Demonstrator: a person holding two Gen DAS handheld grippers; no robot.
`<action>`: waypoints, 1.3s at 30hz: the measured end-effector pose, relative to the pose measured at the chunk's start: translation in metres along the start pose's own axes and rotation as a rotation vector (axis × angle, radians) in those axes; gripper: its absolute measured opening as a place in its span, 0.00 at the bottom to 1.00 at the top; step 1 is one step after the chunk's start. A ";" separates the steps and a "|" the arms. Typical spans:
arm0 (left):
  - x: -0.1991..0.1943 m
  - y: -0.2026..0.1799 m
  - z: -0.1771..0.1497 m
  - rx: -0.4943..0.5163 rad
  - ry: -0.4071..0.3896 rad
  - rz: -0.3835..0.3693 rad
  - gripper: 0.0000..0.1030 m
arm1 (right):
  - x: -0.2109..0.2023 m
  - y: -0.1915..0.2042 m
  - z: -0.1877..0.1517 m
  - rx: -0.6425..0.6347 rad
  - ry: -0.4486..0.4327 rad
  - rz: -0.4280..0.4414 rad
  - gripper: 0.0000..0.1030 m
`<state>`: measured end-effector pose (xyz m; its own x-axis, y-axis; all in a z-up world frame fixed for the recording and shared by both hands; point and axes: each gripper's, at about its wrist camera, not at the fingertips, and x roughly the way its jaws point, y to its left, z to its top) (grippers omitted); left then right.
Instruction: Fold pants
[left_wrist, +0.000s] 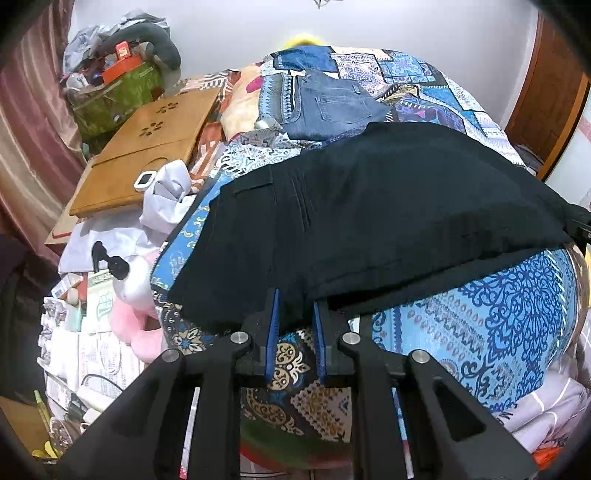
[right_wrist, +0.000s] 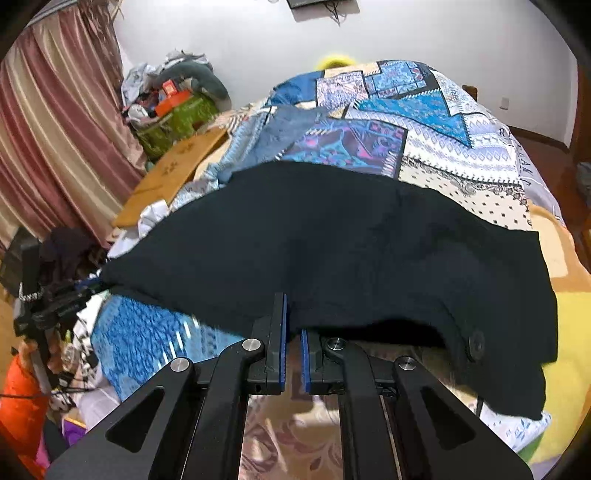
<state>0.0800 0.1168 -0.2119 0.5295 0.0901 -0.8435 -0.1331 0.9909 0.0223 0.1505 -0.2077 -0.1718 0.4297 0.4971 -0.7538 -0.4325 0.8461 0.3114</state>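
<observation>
Black pants (left_wrist: 388, 206) showing plain; bedspread (right_wrist: 424, 147) showing blue-white patchwork prints; folded jeans (left_wrist: 332, 107) showing faded blue; curtain (right_wrist: 55, 122) showing pink stripes.

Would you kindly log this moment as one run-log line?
phase: folding | left gripper: at black pants near edge, grip unclear | right gripper: same | surface: patterned bedspread | jeans behind
</observation>
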 end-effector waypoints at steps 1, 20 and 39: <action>-0.002 0.000 0.000 0.001 0.002 0.003 0.22 | -0.002 -0.001 -0.001 0.005 0.001 0.002 0.05; -0.020 0.059 0.062 -0.121 -0.107 0.024 0.87 | -0.062 -0.007 0.042 -0.039 -0.144 -0.119 0.49; 0.133 0.087 0.103 -0.136 0.209 -0.034 0.87 | 0.173 0.075 0.180 -0.378 0.195 -0.049 0.58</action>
<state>0.2247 0.2248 -0.2668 0.3524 0.0199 -0.9357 -0.2369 0.9691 -0.0686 0.3352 -0.0240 -0.1748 0.3149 0.3821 -0.8688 -0.6914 0.7195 0.0659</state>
